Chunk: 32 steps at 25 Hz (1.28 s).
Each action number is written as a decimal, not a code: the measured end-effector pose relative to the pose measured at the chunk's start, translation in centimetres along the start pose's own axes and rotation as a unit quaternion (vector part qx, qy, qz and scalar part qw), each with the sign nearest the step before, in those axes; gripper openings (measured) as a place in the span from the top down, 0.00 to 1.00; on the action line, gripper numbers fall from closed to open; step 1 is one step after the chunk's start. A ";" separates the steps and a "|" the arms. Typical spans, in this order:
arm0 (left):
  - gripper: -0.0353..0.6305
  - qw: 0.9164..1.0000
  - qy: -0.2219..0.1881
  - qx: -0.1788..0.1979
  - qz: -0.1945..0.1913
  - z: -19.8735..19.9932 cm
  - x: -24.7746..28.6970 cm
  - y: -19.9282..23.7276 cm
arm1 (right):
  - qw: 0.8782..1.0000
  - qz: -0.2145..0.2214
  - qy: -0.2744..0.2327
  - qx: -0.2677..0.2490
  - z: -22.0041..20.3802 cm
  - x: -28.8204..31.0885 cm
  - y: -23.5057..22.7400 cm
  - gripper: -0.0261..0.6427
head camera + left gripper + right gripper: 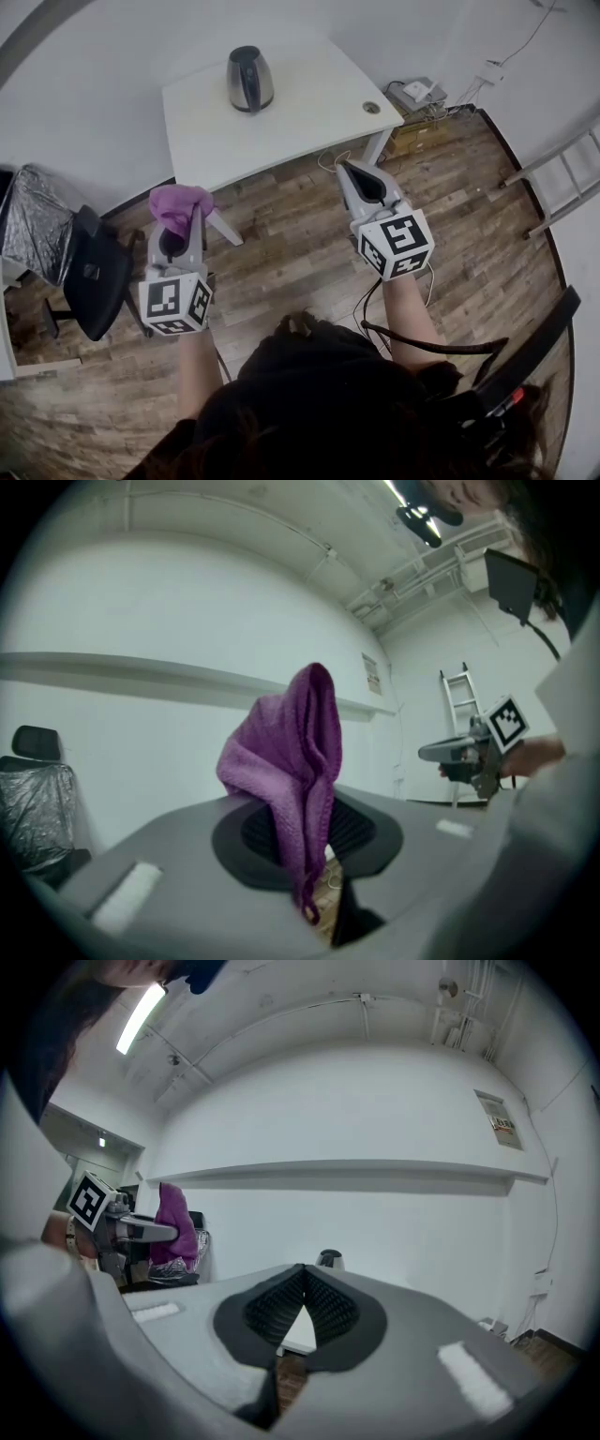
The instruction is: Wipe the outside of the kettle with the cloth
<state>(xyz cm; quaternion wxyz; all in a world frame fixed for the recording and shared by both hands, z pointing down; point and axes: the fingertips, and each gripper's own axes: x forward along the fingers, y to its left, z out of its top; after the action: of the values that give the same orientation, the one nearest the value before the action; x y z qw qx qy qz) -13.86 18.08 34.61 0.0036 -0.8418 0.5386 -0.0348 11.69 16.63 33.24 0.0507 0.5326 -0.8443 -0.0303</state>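
Note:
A steel kettle (249, 79) with a black handle and lid stands on the white table (281, 122), toward its far left part. In the right gripper view the kettle (329, 1259) shows small, straight ahead beyond the jaws. My left gripper (178, 217) is shut on a purple cloth (178, 203), which bunches up above the jaws; the cloth (291, 761) fills the middle of the left gripper view. My right gripper (354, 173) is shut with nothing between its pads, held in the air short of the table's near edge. Both grippers are well away from the kettle.
A black office chair (94, 277) with a plastic-covered seat back stands at the left on the wood floor. Boxes and a power strip (417, 94) lie right of the table, cables trail on the floor, and a ladder (562, 183) leans at the right wall.

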 end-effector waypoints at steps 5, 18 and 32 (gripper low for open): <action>0.83 1.000 -0.005 0.013 0.006 0.4 -0.2 0.1 | 1.000 -0.003 -0.001 -0.010 0.4 -0.3 -0.4 0.96; 0.83 1.000 -0.013 0.010 0.000 0.9 -0.3 -0.7 | 1.000 0.000 -0.010 -0.023 1.6 -0.8 -0.4 0.96; 0.83 1.000 -0.009 0.014 -0.005 0.7 0.1 -0.8 | 1.000 -0.011 -0.012 -0.021 1.9 -0.6 0.1 0.96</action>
<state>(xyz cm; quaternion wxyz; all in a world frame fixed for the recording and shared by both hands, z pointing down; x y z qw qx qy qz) -13.09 18.33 33.91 0.0198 -0.8447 0.5337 -0.0351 11.60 17.18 31.39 0.0518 0.5404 -0.8380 -0.0551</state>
